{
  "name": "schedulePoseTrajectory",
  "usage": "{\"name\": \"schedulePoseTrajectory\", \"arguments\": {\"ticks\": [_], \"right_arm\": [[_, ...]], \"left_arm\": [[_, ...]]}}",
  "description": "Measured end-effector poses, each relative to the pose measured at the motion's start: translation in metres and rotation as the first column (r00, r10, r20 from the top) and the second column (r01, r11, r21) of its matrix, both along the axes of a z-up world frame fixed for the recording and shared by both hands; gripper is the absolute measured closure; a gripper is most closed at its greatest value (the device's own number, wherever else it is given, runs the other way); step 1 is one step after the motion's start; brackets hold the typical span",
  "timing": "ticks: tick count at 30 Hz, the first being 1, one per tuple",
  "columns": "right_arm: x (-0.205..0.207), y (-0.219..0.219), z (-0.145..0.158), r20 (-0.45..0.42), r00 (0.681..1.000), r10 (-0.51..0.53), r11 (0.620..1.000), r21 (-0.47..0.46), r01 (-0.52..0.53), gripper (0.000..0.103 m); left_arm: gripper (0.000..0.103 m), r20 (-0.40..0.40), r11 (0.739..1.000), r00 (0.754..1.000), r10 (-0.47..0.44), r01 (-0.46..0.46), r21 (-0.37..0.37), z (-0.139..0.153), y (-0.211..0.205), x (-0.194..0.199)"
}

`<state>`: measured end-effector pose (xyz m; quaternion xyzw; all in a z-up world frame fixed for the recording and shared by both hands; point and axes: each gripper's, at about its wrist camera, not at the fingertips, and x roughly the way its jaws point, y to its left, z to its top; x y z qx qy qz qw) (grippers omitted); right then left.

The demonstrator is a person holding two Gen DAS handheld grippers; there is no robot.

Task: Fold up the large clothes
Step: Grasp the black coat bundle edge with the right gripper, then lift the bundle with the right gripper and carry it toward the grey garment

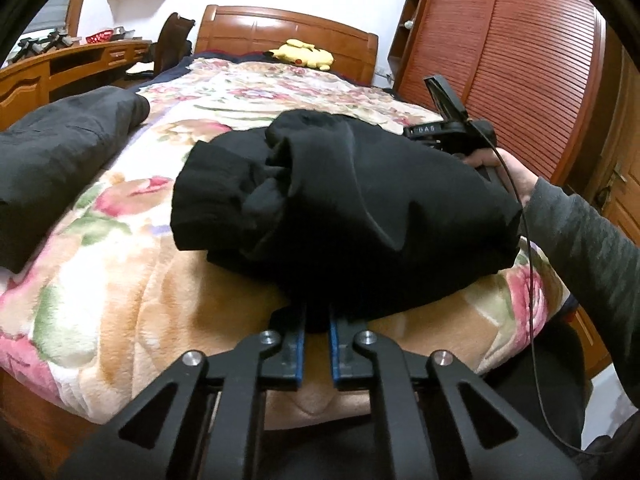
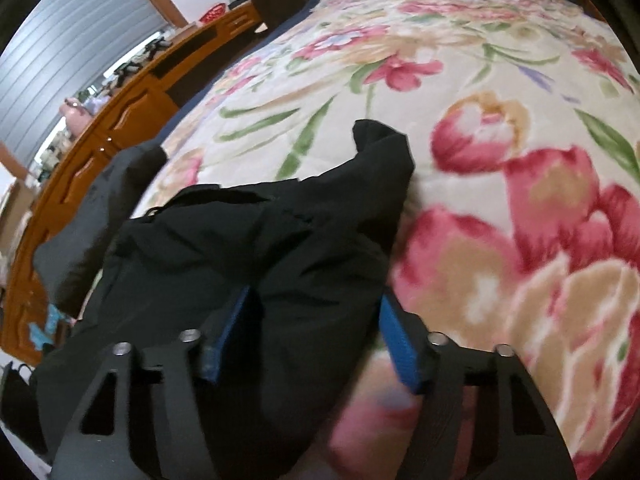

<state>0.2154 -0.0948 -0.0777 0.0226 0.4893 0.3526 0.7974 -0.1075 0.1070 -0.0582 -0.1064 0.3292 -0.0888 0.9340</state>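
Note:
A bulky black garment point(image 1: 352, 208) lies bundled on the floral blanket point(image 1: 120, 280) of the bed. My left gripper point(image 1: 318, 316) is shut on the garment's near edge, its blue pads close together with black cloth between them. My right gripper point(image 2: 316, 312) is open, its blue pads wide apart around a fold of the same black garment point(image 2: 280, 240). In the left wrist view the right gripper's body point(image 1: 452, 128) shows at the garment's far right side, held by a hand.
A dark grey garment point(image 1: 52, 152) lies at the bed's left edge. A yellow plush toy point(image 1: 304, 54) sits by the wooden headboard point(image 1: 288, 32). A wooden desk point(image 1: 60, 68) stands left of the bed, a slatted wardrobe point(image 1: 500, 60) to the right.

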Motion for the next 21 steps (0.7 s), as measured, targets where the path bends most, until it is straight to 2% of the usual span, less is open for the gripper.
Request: {"name": "schedulePoseTrajectory", "arguments": {"ticks": [1, 3, 4, 6, 9, 11, 13, 17, 18, 19, 20, 21], "right_arm": [[-0.002, 0.002, 0.001, 0.007, 1.000, 0.010, 1.000, -0.002, -0.010, 0.056], [-0.009, 0.006, 0.006, 0.048, 0.998, 0.026, 0.999, -0.025, -0.025, 0.065], [-0.014, 0.008, 0.009, 0.070, 0.997, 0.033, 0.999, -0.038, -0.030, 0.068], [-0.016, 0.010, 0.011, 0.081, 0.997, 0.018, 0.999, -0.053, -0.014, 0.069], [-0.014, 0.011, 0.009, 0.080, 0.997, -0.018, 0.998, -0.059, 0.023, 0.062], [-0.013, 0.013, 0.007, 0.087, 0.996, -0.036, 0.997, -0.071, 0.043, 0.053], [-0.010, 0.014, 0.005, 0.078, 0.996, -0.049, 0.996, -0.064, 0.054, 0.039], [-0.002, 0.012, -0.005, -0.031, 0.999, -0.030, 0.999, 0.009, 0.031, 0.034], [-0.005, 0.012, -0.004, -0.018, 1.000, -0.022, 1.000, 0.011, 0.022, 0.040], [-0.009, 0.014, 0.000, 0.007, 1.000, 0.001, 1.000, 0.007, -0.001, 0.051], [-0.013, 0.014, 0.004, 0.031, 0.999, 0.015, 1.000, -0.001, -0.015, 0.057], [-0.017, 0.015, 0.009, 0.060, 0.998, 0.025, 1.000, -0.011, -0.025, 0.068]], "left_arm": [[0.097, 0.001, 1.000, 1.000, 0.009, -0.009, -0.002, 0.000, -0.001, -0.001], [0.097, -0.008, 1.000, 1.000, 0.022, -0.022, -0.014, -0.002, 0.001, -0.002], [0.095, -0.013, 1.000, 1.000, 0.025, -0.025, -0.018, -0.003, 0.002, -0.002], [0.091, -0.025, 0.999, 0.999, 0.031, -0.031, -0.012, -0.005, 0.002, -0.003], [0.083, -0.052, 1.000, 0.998, 0.026, -0.027, -0.009, -0.009, 0.003, -0.003], [0.079, -0.060, 1.000, 0.998, 0.017, -0.017, -0.001, -0.012, 0.001, -0.004], [0.077, -0.064, 1.000, 0.998, 0.015, -0.015, 0.001, -0.012, -0.001, -0.003], [0.076, -0.053, 1.000, 0.999, 0.011, -0.012, -0.026, -0.009, -0.002, 0.002], [0.076, -0.034, 0.999, 0.999, 0.011, -0.012, -0.042, -0.007, -0.001, 0.001], [0.088, -0.019, 0.999, 1.000, 0.013, -0.014, -0.051, -0.005, 0.001, 0.000], [0.095, -0.008, 0.998, 1.000, 0.020, -0.020, -0.057, -0.002, 0.004, 0.000], [0.097, -0.002, 0.998, 1.000, 0.015, -0.016, -0.061, 0.000, 0.005, -0.001]]}}
